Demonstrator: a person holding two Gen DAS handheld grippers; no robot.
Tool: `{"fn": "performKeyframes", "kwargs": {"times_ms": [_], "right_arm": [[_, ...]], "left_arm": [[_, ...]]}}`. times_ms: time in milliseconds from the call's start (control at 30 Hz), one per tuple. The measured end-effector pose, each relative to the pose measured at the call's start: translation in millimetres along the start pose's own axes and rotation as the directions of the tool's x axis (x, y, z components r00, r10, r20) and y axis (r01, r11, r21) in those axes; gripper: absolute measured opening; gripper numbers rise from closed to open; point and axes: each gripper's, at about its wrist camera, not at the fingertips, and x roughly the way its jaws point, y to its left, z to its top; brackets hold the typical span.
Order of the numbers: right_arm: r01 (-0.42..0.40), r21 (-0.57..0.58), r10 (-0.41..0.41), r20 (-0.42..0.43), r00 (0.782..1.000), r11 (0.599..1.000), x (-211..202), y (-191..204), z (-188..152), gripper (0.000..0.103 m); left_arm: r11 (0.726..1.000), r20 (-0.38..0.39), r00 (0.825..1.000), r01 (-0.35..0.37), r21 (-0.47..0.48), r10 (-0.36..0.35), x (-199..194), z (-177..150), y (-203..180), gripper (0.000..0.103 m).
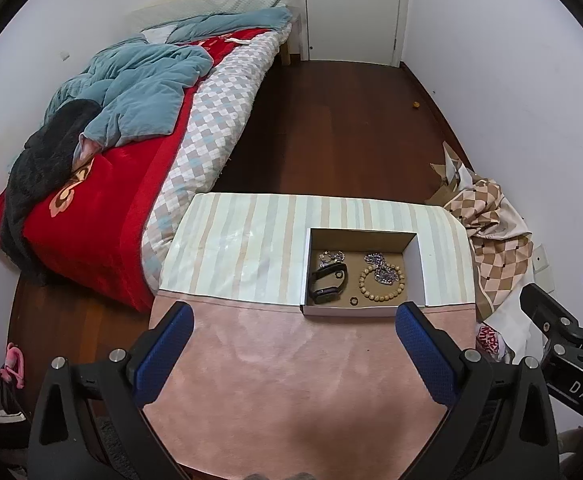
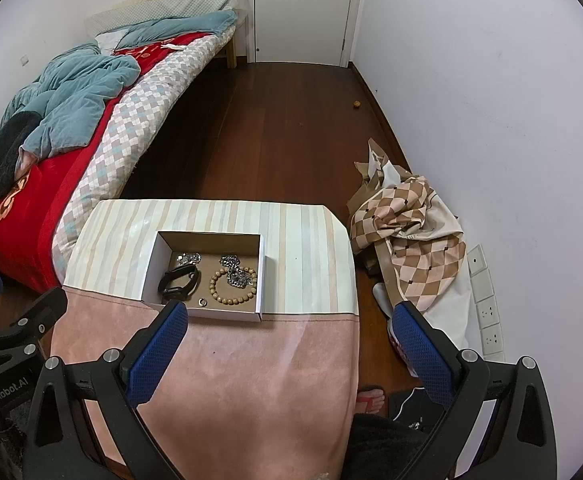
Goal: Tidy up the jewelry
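A shallow cardboard box (image 1: 418,272) (image 2: 153,264) sits on the table where the striped cover meets the pink one. Inside lie a black wristband (image 1: 328,282) (image 2: 179,283), a wooden bead bracelet (image 1: 382,284) (image 2: 234,286), a silver chain (image 1: 379,266) (image 2: 235,270), a small silver piece (image 1: 331,257) (image 2: 189,258) and a small ring (image 1: 353,301) (image 2: 203,302). My left gripper (image 1: 294,314) hovers open over the pink cover just in front of the box. My right gripper (image 2: 289,314) is open too, held nearer and to the right of the box. Neither holds anything.
The table (image 1: 251,360) (image 2: 251,380) stands beside a bed (image 1: 131,168) (image 2: 71,152) with red, teal and checked bedding. A checked cloth pile (image 1: 491,224) (image 2: 411,240) lies on the wooden floor at right, by wall sockets (image 2: 487,312). A person's sandalled foot (image 2: 371,398) is below the table edge.
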Motion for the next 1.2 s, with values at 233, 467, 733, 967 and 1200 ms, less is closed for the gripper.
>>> {"fn": "performKeyframes", "kwargs": {"times_ms": [233,467,733,967,1200], "right_arm": [[-0.002,0.000,0.002,0.004,1.000,1.000,-2.0,1.1,-1.0,0.103],[-0.006,0.003,0.006,0.005,1.000,1.000,-4.4,1.3,-1.9,0.103],[-0.008,0.004,0.008,0.005,1.000,1.000,-5.4,0.7,-2.0,0.103],[-0.009,0.007,0.009,0.006,1.000,1.000,-6.2,0.6,-2.5,0.103],[-0.010,0.006,0.009,0.006,1.000,1.000,-6.1,0.2,-2.7,0.103]], "left_arm": [[1.000,0.002,1.000,-0.004,-0.002,0.004,-1.7,-0.3,1.7,0.103],[1.000,0.006,1.000,-0.011,-0.005,0.011,-2.7,-0.3,2.2,0.103],[1.000,0.005,1.000,-0.012,-0.004,0.012,-3.1,-1.0,2.4,0.103],[1.000,0.007,1.000,-0.014,-0.005,0.014,-3.5,-1.5,2.1,0.103],[1.000,0.010,1.000,-0.017,-0.004,0.017,-4.7,-1.9,2.3,0.103]]}}
